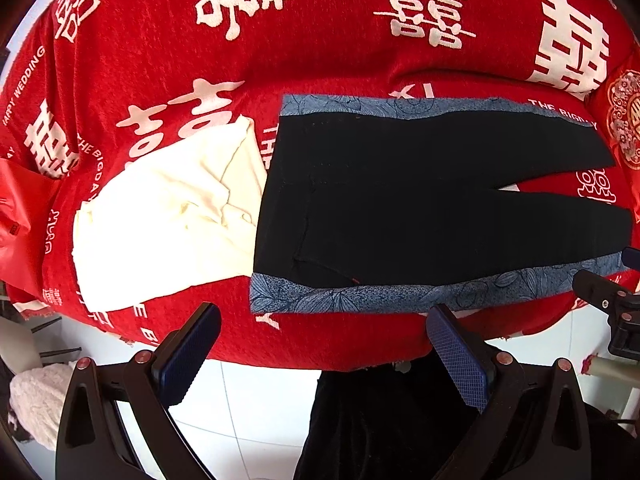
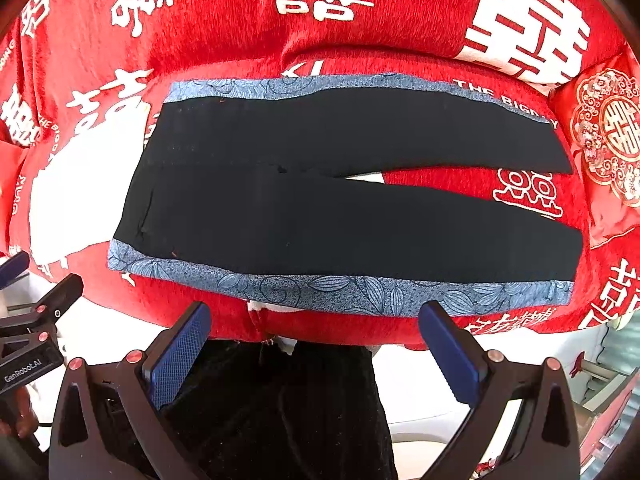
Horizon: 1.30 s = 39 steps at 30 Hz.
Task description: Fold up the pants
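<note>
The left gripper (image 1: 324, 344) hangs with its blue-padded fingers (image 1: 192, 354) spread wide apart, nothing between them, just short of the near edge of the red cloth (image 1: 340, 52). The right gripper (image 2: 316, 344) is likewise spread wide and holds nothing, its fingers (image 2: 450, 354) hovering at the same near edge. In the left wrist view the right gripper's black frame shows at about 3 o'clock; in the right wrist view the left one shows at about 9 o'clock.

Past the fingertips, toward 12 o'clock, the black pants (image 1: 400, 200) lie flat on the red cloth, which is printed with white characters. Their waistband sits toward 9 o'clock and the two legs run toward 3 o'clock, parting in a narrow V. A blue leaf-patterned band (image 2: 340, 288) runs along the near and far long edges of the pants; whether it is trim or a layer underneath, I cannot tell.

At 9 o'clock of the waistband, touching it, lies a folded cream garment (image 1: 168, 216). At 3 o'clock in the right wrist view sits a red cushion (image 2: 608, 136) with a gold medallion.
</note>
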Motion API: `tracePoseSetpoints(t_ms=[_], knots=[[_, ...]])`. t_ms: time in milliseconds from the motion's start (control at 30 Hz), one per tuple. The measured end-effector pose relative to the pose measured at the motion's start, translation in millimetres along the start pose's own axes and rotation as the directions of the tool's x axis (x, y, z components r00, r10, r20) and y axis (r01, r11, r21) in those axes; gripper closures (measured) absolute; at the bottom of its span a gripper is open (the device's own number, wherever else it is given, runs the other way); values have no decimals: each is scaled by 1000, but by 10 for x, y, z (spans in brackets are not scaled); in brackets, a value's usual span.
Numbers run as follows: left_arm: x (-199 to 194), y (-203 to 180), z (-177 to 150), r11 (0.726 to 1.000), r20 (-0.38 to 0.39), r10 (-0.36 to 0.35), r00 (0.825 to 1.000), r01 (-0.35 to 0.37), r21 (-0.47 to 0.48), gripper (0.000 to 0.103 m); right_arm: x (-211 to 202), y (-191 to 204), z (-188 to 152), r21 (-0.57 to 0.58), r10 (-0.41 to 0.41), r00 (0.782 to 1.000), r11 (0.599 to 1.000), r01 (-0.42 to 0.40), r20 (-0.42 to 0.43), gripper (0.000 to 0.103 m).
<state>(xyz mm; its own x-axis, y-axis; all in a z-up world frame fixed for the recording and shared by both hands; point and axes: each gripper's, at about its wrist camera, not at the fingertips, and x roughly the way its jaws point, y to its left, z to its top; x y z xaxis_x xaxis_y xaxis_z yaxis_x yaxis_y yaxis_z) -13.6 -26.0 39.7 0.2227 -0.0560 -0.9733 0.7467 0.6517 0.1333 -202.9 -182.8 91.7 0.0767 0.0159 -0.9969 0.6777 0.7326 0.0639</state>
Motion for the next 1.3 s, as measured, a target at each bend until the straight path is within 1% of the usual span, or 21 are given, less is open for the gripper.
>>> tracePoseSetpoints(t_ms=[267,733,1133,1300], knots=[[-34,-13,8,1000,13,19,1000,-19,2,0,-24,-7,26,-12,0,1000,1000,0,9,0],[-84,-82,-1,1000,28,28,999,-28,0,0,-77,-64,34,-19,-10,999,1000,10,31,0],[-123,-154,3,999,34,48,998,-47,-6,0,-90,-115,58,-40,2,999,999,-1,43,0],[-146,-246,11,998,37,67,997,-67,4,0,-89,-166,74,-51,22,999,998,-19,48,0]])
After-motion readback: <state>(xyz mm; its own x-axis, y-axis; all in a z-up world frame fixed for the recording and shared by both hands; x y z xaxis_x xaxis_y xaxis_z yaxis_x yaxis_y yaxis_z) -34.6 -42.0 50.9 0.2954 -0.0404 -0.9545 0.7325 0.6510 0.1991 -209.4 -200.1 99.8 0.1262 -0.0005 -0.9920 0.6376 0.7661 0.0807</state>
